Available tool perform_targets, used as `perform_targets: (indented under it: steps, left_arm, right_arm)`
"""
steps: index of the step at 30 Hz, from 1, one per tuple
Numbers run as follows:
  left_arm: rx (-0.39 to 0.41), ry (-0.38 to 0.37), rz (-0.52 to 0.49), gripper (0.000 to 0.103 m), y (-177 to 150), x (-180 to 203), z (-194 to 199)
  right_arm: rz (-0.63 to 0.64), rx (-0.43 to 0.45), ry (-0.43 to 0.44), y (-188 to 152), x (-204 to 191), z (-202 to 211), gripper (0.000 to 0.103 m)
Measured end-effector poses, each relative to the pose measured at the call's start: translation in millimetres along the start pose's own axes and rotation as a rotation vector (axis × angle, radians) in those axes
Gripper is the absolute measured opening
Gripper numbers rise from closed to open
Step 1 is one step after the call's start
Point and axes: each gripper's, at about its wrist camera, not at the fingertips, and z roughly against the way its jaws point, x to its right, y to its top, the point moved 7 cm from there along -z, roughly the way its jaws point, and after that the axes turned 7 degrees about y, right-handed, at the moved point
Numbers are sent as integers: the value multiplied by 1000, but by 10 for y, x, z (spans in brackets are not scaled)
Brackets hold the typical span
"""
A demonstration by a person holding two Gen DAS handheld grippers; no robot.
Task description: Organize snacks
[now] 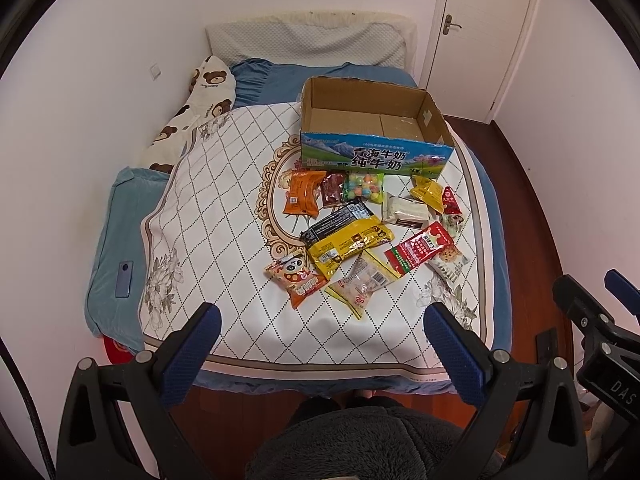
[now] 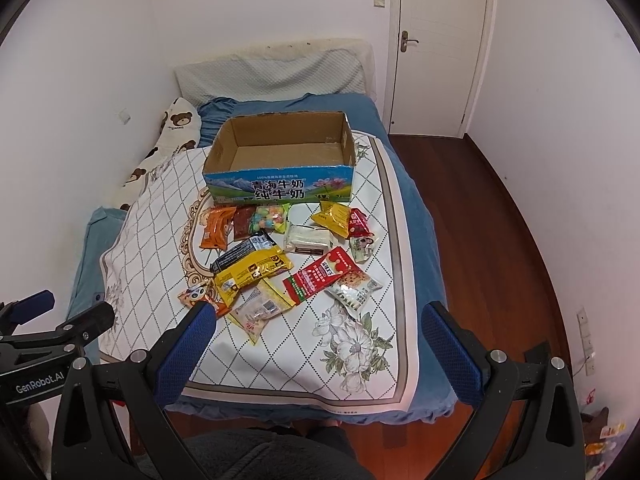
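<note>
Both grippers, left gripper and right gripper, jaws wide, empty; beyond, snack packets scattered before open box, awaiting sorting.

A bed in blue sheets fills the corner, a white diamond-patterned cloth spread over it. A bear-print pillow lies along the wall, a phone on the blue cushion. The white door is closed beyond dark wooden floor.

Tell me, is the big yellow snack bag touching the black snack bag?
Touching. In the left wrist view the big yellow snack bag lies partly on top of the black snack bag, covering its lower edge with no cloth showing between them.
</note>
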Motion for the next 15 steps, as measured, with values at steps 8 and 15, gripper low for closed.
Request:
perform_targets:
  steps: [8,15]
  left_arm:
    - [2,0,1,103,26,43,4]
    - [6,2,2,103,44,51,3]
  right_arm:
    - [-2,1,15,6,9,-14,103]
    - [-14,4,22,4,23,-26,103]
